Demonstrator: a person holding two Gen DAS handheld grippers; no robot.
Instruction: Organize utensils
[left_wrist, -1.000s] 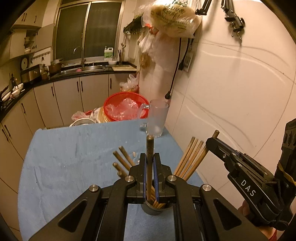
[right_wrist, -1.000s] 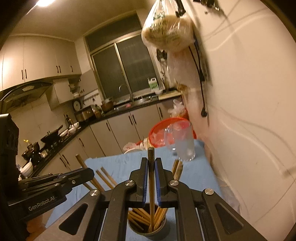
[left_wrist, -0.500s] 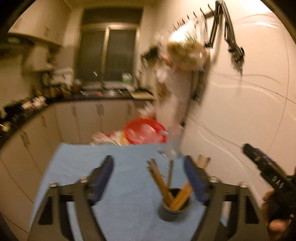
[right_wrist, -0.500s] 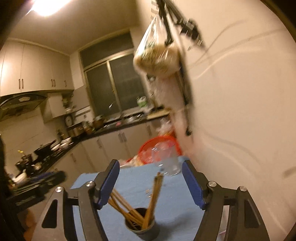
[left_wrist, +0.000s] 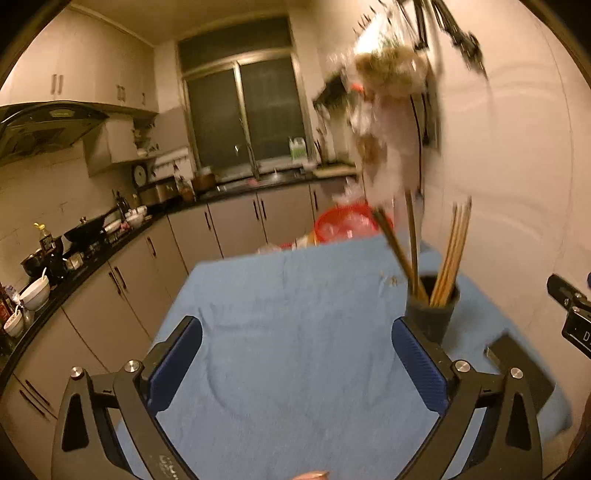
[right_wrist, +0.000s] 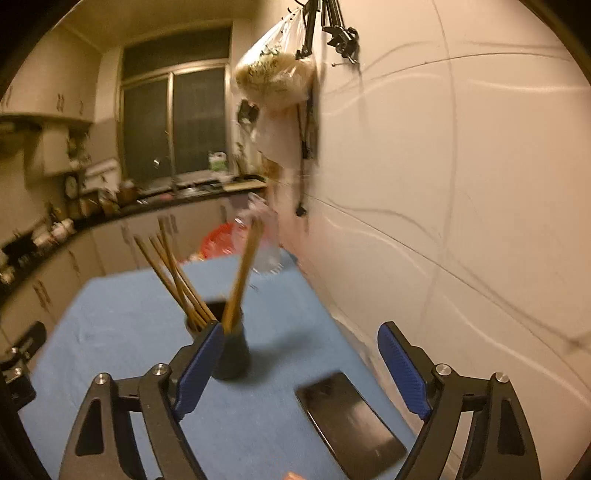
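**Both grippers opening and empty, chopsticks standing in the dark cup**

The left gripper (left_wrist: 297, 362) has its jaws spread very wide and they are opening at this moment. Between its blue pads (left_wrist: 175, 365) there is only the blue cloth (left_wrist: 288, 314) of the table; nothing is held and nothing is touched. The dark cup (left_wrist: 432, 312) stands just behind the right-side finger of this gripper, outside the gap, and partly hidden by that finger.

The right gripper (right_wrist: 301, 365) is the same: its jaws are wide and opening, and no thing is between them. In the right wrist view the cup (right_wrist: 231, 354) is just behind the left-side blue pad (right_wrist: 199, 369), which covers part of the cup wall. I cannot tell whether the pad touches the cup or only stands in front of it.

The chopsticks (right_wrist: 177, 273) all stand in the cup with their lower ends inside it and their free ends up. Their long axis is near upright but tilted. In the right wrist view one bundle leans away from the cup to the left, and another bundle (right_wrist: 245, 266) leans a little to the right, so together they make a V shape above the cup. In the left wrist view the chopsticks (left_wrist: 452, 251) are blurred, but the same fan is seen.

A black phone (right_wrist: 349, 417) lies flat on the cloth, near the cup, on the side toward the white wall (right_wrist: 461, 184). Beyond the cup, at the far edge of the cloth, are a glass mug (right_wrist: 266, 254) and a red basket (left_wrist: 347, 225).
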